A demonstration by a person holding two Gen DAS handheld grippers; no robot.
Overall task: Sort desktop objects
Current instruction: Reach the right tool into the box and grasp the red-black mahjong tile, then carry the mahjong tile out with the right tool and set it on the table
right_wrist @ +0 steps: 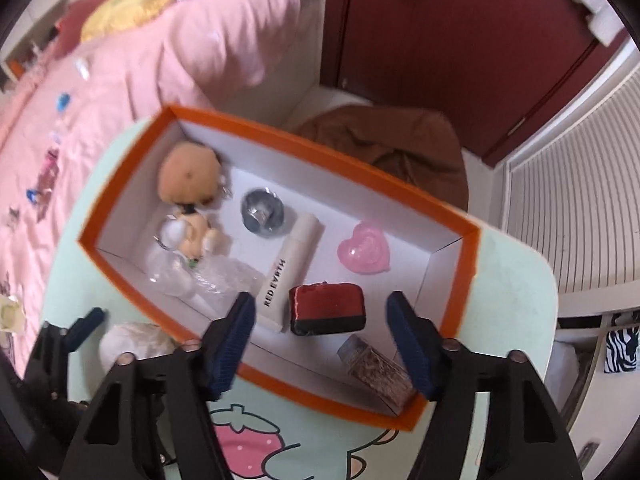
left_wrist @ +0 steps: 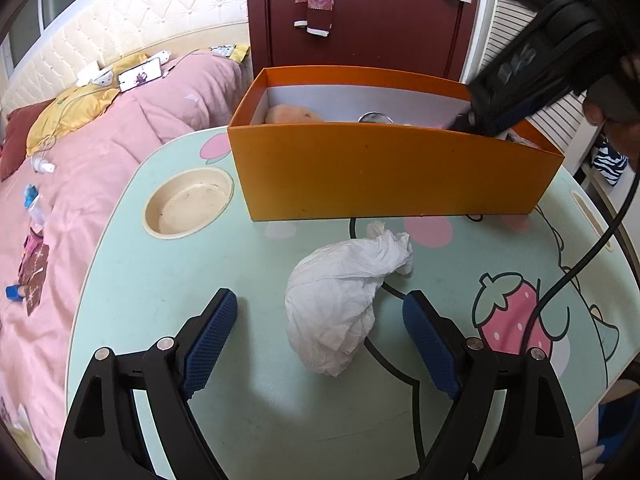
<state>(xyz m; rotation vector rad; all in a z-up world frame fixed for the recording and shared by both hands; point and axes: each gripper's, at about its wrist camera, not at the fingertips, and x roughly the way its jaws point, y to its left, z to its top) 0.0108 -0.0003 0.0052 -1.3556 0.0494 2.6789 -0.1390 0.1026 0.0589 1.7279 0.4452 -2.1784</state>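
A crumpled white tissue [left_wrist: 340, 300] lies on the mint cartoon table [left_wrist: 168, 300]. My left gripper [left_wrist: 320, 300] is open; its blue pads stand on either side of the tissue without touching it. Behind it stands the orange box [left_wrist: 384, 172]. My right gripper [right_wrist: 320, 308] hovers over the orange box [right_wrist: 120, 248], pointing steeply down, jaws apart and holding nothing. On the box floor below lie a red and black block [right_wrist: 328, 310], a white tube [right_wrist: 290, 268], a pink heart [right_wrist: 364, 250], a plush toy [right_wrist: 188, 176], a silver round piece [right_wrist: 262, 212] and a small jar [right_wrist: 376, 368].
A round cup recess [left_wrist: 188, 202] sits in the table left of the box. A pink bed [left_wrist: 80, 184] with small clutter borders the table on the left. A black cable [left_wrist: 580, 264] hangs over the table's right side. A dark red wardrobe [left_wrist: 360, 12] stands behind.
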